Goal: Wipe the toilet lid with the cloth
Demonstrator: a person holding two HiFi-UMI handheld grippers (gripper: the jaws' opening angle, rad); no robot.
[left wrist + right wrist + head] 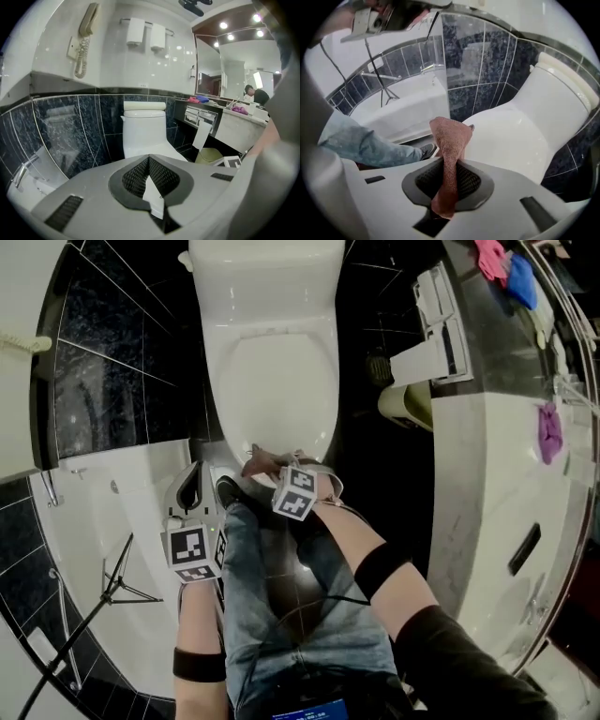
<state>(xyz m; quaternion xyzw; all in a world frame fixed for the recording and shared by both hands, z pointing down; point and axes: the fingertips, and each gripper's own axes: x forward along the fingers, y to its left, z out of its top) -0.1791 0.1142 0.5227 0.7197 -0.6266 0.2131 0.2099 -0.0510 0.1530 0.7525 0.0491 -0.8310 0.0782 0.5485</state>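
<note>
Your right gripper (449, 176) held the pink cloth (451, 140) clamped between its 2 jaws, at the front edge of the closed toilet lid (277, 381); your left gripper (150, 173) had its jaws pressed together, pointing toward the toilet from further back.

Glossy smooth toilet lid (272, 381), rough woven pink cloth (450, 140), polished dark speckled wall tiles (61, 136)

Floor (370, 460): dark glossy tile. The toilet (272, 343) stands on it, with a yellowish bin (410, 407) near its side and my shoe (228, 491) at its foot. White bench (497, 474): a purple cloth (549, 432) lies on it. Farther along are a pink cloth (490, 257) and a blue cloth (521, 279), side by side.
</note>
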